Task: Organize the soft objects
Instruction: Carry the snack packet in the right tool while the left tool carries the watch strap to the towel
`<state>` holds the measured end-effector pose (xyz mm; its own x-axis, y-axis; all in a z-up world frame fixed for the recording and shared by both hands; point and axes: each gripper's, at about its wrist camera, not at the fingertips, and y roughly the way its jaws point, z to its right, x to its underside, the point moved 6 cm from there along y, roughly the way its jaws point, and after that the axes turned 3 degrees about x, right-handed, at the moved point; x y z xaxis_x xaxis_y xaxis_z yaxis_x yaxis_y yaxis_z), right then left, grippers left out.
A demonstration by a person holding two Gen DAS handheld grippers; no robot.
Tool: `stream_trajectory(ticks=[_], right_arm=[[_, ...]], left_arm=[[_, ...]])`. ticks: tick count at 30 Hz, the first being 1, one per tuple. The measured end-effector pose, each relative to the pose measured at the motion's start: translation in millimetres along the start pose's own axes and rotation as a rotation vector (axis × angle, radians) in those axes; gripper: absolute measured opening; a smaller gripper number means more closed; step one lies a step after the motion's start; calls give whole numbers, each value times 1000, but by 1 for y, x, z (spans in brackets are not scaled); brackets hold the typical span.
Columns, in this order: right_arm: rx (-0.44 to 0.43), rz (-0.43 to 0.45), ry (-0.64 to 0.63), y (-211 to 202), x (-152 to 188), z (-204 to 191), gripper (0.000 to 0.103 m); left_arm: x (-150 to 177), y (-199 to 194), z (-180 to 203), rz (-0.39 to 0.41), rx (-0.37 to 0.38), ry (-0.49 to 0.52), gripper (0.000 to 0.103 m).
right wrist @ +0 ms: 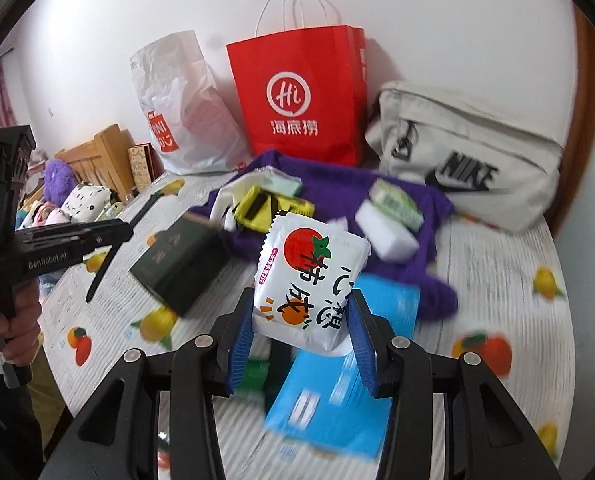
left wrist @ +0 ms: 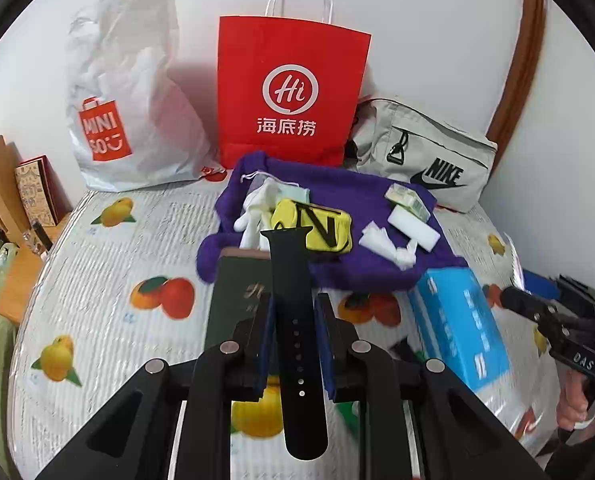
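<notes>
Up close, the left gripper (left wrist: 293, 316) was clamped on a black watch strap (left wrist: 297, 332), and the right gripper (right wrist: 301, 320) pinched a white tissue pack (right wrist: 307, 280) above a blue box (right wrist: 337, 392). Further back the purple cloth (left wrist: 337, 268) held a yellow pouch (left wrist: 317, 230), with the red paper bag (left wrist: 289, 96) behind against the wall.

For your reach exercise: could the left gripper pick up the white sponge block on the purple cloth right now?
Probably not: the left gripper is shut on the black watch strap, though the sponge block lies uncovered.
</notes>
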<state>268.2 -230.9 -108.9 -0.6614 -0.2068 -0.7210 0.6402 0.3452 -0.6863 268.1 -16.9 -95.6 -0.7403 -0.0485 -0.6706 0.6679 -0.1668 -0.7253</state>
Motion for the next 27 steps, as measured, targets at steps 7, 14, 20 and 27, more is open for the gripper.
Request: stream_trajectory(ticks=[7, 14, 20, 27], right_arm=[[-42, -53, -39, 43, -37, 19, 45], [-48, -92, -49, 82, -56, 24, 45], [-48, -108, -22, 105, -67, 30, 45], [-53, -192, -14, 139, -68, 37, 45]], left_arm=[[-21, 30, 11, -13, 4, -39, 20], [-42, 50, 5, -11, 8, -59, 20], [-65, 66, 1, -16, 19, -28, 20], [-87, 90, -8, -32, 38, -18, 20]])
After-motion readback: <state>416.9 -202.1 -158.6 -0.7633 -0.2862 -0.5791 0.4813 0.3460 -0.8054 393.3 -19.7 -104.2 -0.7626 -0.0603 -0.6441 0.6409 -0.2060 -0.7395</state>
